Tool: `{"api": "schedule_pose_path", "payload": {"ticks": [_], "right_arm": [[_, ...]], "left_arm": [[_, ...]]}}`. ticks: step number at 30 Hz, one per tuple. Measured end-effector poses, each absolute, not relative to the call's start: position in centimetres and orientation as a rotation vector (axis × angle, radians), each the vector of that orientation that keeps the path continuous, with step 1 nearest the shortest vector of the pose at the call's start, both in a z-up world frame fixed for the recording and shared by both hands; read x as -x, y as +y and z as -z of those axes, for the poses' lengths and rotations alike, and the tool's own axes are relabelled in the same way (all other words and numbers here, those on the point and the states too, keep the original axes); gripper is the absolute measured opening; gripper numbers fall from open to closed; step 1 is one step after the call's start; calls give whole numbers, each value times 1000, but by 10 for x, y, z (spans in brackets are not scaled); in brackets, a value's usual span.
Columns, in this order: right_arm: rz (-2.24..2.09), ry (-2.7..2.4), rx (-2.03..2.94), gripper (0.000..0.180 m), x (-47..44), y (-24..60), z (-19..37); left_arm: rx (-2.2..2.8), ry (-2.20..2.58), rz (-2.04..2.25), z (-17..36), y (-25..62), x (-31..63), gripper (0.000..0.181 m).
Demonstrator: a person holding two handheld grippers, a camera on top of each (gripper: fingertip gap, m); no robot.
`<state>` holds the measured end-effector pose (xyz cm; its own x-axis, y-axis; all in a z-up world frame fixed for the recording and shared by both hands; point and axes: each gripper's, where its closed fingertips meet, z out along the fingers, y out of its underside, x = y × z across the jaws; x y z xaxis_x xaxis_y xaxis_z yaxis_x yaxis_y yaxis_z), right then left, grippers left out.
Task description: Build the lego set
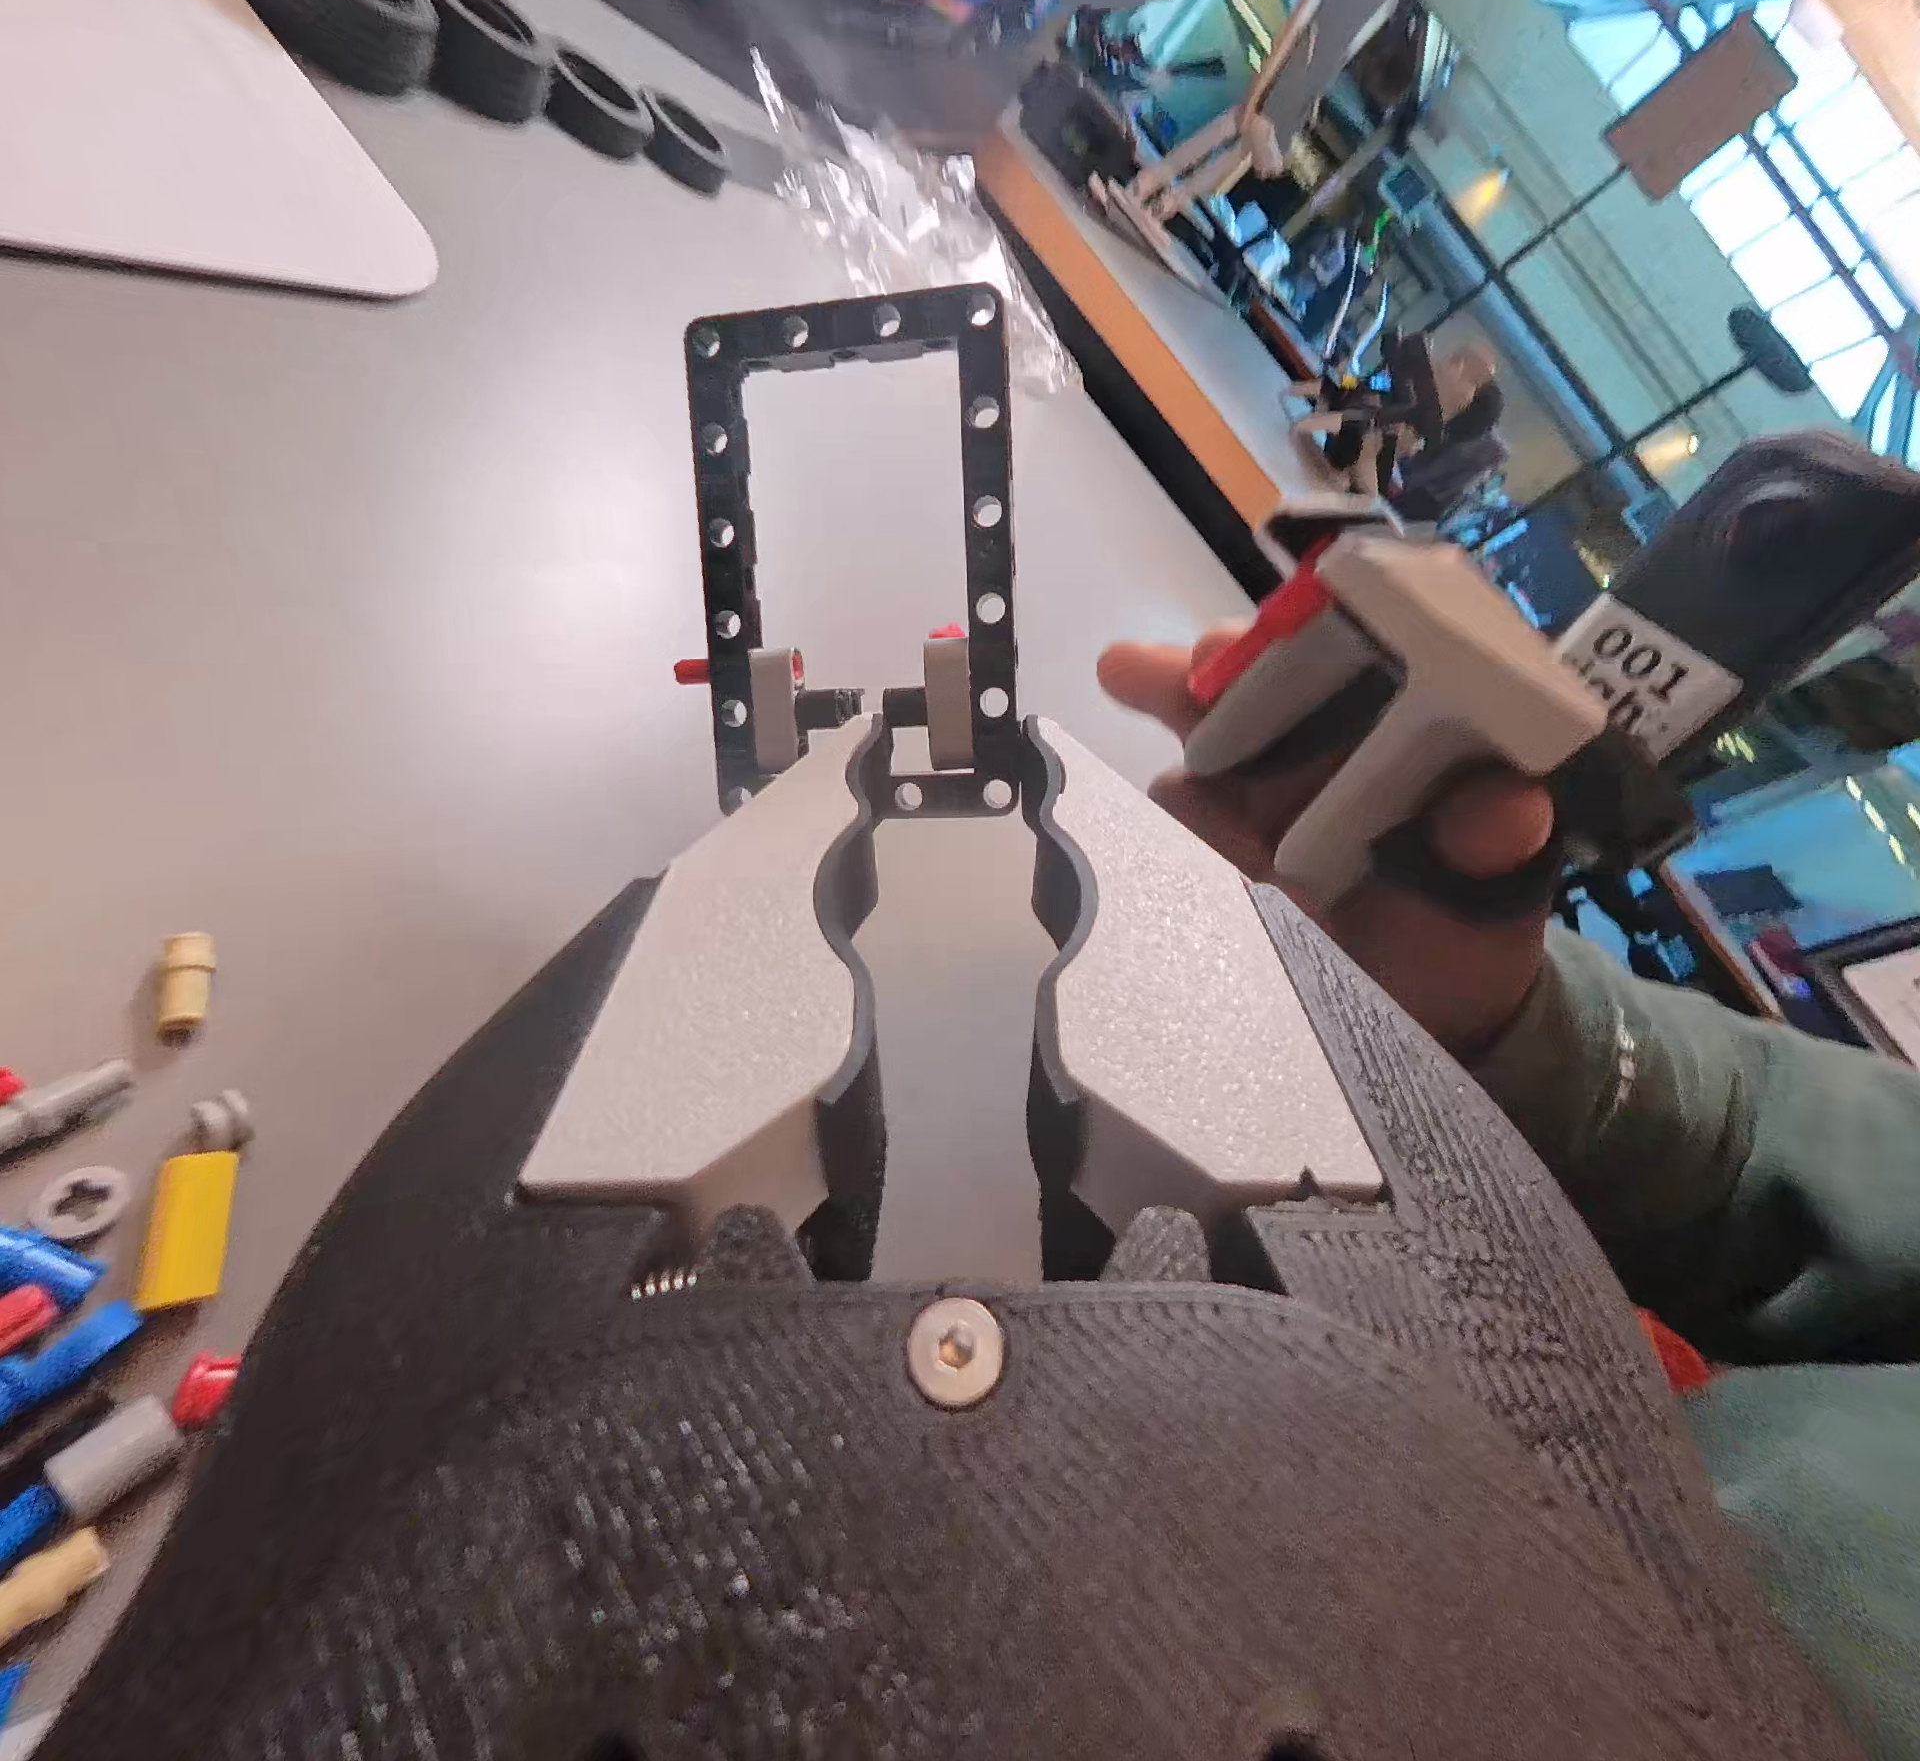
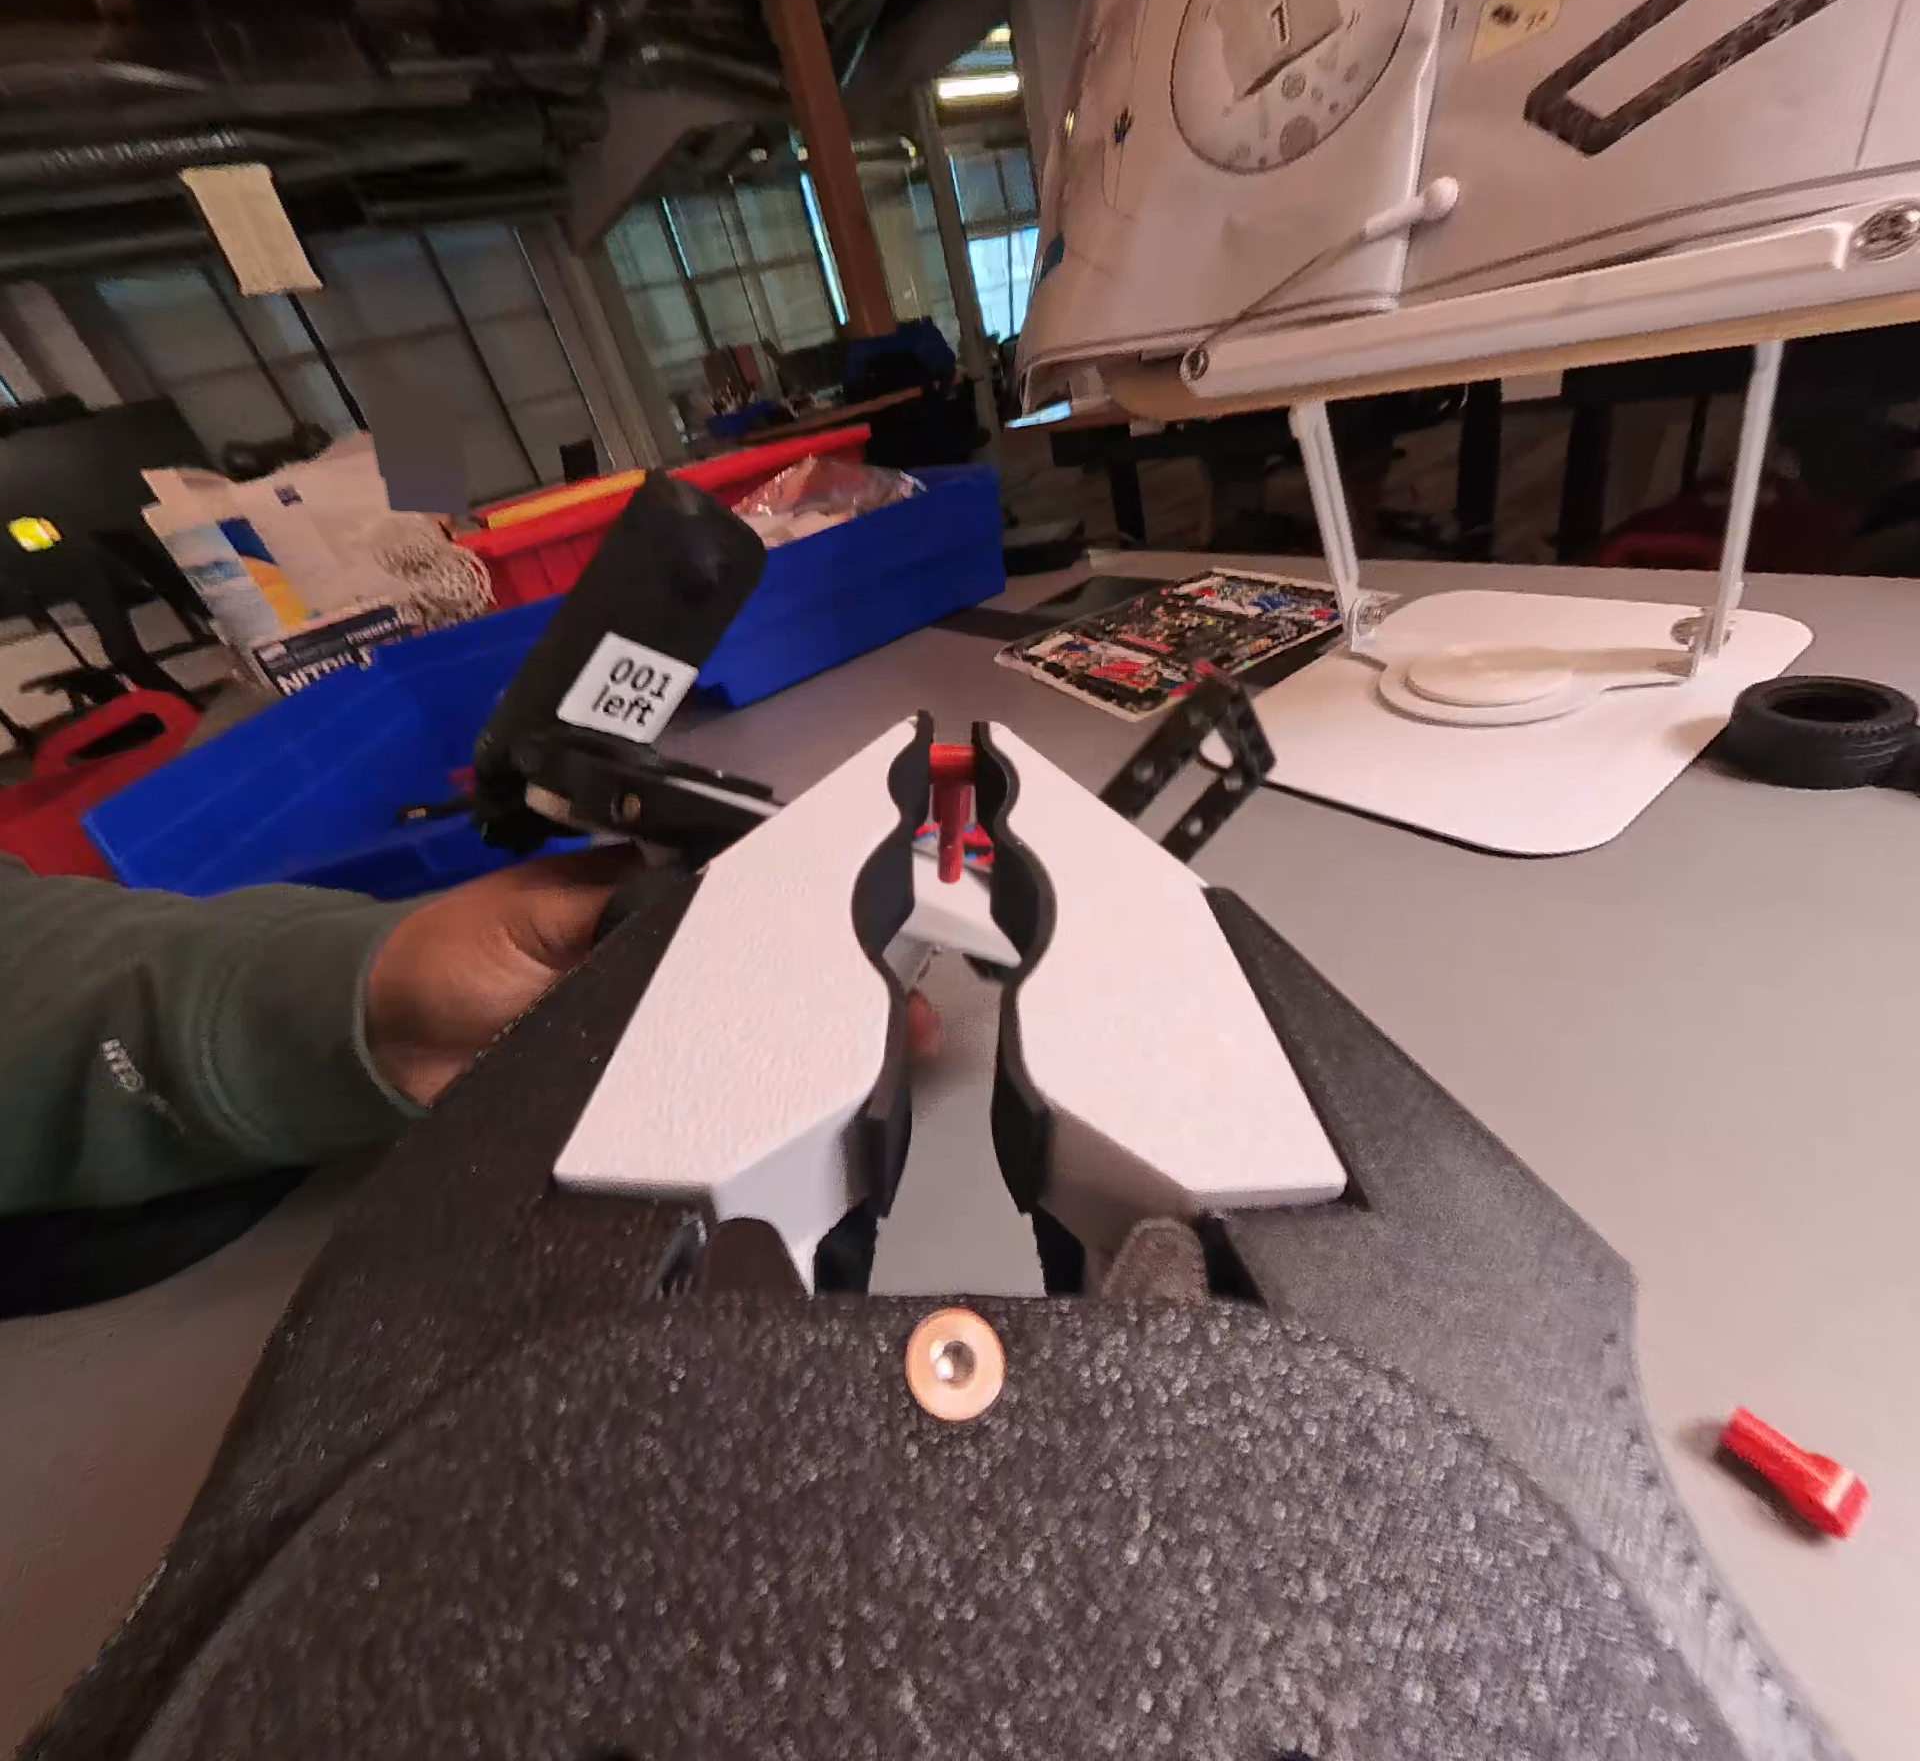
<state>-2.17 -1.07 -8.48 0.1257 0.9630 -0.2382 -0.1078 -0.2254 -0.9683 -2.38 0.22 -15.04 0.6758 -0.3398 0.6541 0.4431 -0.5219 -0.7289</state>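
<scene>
Left wrist view: the left tool, with grainy grey fingers and wavy black pads, is part-closed, clamping the short end of a black rectangular holed frame raised above the smooth grey surface.

Right wrist view: the right tool, nearly closed, pinches a small red pin.

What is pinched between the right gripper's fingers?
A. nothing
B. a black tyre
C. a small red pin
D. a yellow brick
C: in the right wrist view the right gripper is shut on a small red pin near its fingertips, while the black frame sits in the left gripper.
</scene>
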Motion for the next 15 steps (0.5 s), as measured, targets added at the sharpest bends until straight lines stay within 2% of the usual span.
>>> {"api": "schedule_pose_path", "payload": {"ticks": [5,15], "right_arm": [[-1275,-901,1372,6,26,-6,91],[-1178,-1063,1422,5,28,-15,114]], "left_arm": [[1889,35,941,148,-1,1,24],[1843,-50,918,140,2,27,24]]}}
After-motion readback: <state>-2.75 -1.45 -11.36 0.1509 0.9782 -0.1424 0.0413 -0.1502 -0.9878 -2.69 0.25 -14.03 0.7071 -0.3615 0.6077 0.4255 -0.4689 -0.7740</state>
